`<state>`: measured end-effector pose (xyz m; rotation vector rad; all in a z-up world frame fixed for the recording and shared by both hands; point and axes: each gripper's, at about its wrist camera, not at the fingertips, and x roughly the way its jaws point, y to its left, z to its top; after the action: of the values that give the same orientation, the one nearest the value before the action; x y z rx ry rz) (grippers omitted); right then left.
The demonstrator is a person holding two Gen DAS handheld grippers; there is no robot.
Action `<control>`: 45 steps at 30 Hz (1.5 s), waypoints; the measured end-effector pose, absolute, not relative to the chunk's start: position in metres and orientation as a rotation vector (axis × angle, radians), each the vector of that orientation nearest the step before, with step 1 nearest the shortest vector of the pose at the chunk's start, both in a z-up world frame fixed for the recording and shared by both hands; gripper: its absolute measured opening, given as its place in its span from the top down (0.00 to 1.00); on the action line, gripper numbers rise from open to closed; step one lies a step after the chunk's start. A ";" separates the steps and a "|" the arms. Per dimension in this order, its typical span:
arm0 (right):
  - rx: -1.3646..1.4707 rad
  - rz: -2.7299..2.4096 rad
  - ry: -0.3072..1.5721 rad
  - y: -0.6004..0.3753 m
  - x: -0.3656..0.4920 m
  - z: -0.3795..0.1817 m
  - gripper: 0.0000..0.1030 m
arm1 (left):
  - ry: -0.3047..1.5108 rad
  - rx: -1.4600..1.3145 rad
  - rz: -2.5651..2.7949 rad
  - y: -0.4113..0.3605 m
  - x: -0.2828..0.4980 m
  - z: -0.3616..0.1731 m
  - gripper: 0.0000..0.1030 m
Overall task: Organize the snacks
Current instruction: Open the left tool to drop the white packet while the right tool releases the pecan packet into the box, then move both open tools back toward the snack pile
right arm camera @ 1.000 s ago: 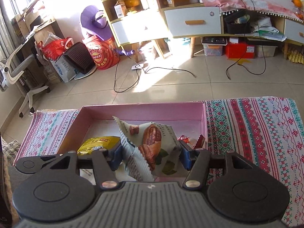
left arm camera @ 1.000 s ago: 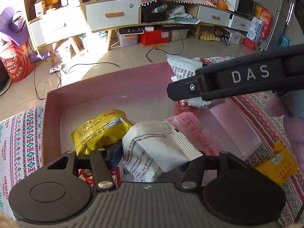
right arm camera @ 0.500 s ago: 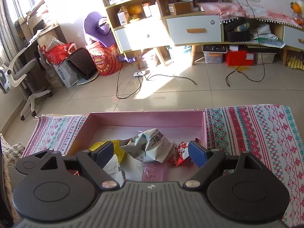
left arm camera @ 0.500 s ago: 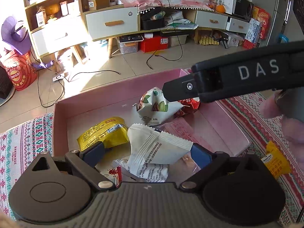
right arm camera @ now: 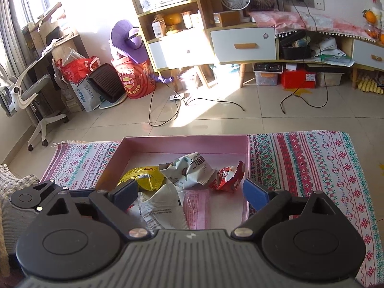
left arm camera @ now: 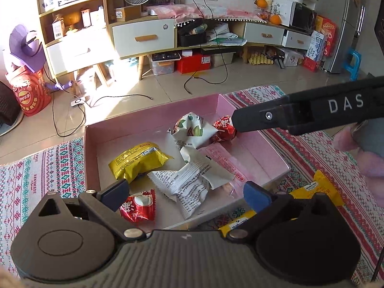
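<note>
Here, in the left wrist view, the left gripper (left arm camera: 184, 188) is seen with its jaws spread wide, having just been opening, and nothing is pinched between them; the white printed packet (left arm camera: 189, 184) lies loose below them in the pink box (left arm camera: 153, 120), near the box's near edge. A yellow packet (left arm camera: 138, 160) and a red packet (left arm camera: 138, 207) rest toward the box's left side, and a nut packet (left arm camera: 192, 132) with a red wrapped sweet (left arm camera: 224, 129) sits toward the far right corner. The 2 yellow bars (left arm camera: 319, 188) still left outside lie on the patterned cloth (left arm camera: 40, 180) just beyond the box's near right corner, their long axes running obliquely away to the right; this gripper is judged the nearer to them. In the right wrist view, the right gripper (right arm camera: 190, 193) is likewise held wide, its jaws having just been opening, with nothing gripped; the box is seen straight ahead and the released packets lie inside it. The bars are not visible in this view, so their bearing from these jaws cannot be told.
</note>
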<state>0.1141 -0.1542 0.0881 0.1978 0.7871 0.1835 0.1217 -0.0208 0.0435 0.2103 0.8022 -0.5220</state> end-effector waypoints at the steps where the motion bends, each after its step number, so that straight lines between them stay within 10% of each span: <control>1: 0.198 0.184 0.787 -0.154 0.114 0.088 0.09 | 0.802 0.207 -0.521 -0.019 0.119 0.044 0.00; 45: 0.019 0.251 0.810 -0.121 0.011 0.075 0.02 | 0.829 0.145 -0.469 0.057 0.028 0.042 0.00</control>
<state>0.0115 -0.1206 0.0753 0.0186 0.8103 0.2507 0.0279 0.0574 0.0425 0.1455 0.8293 -0.4686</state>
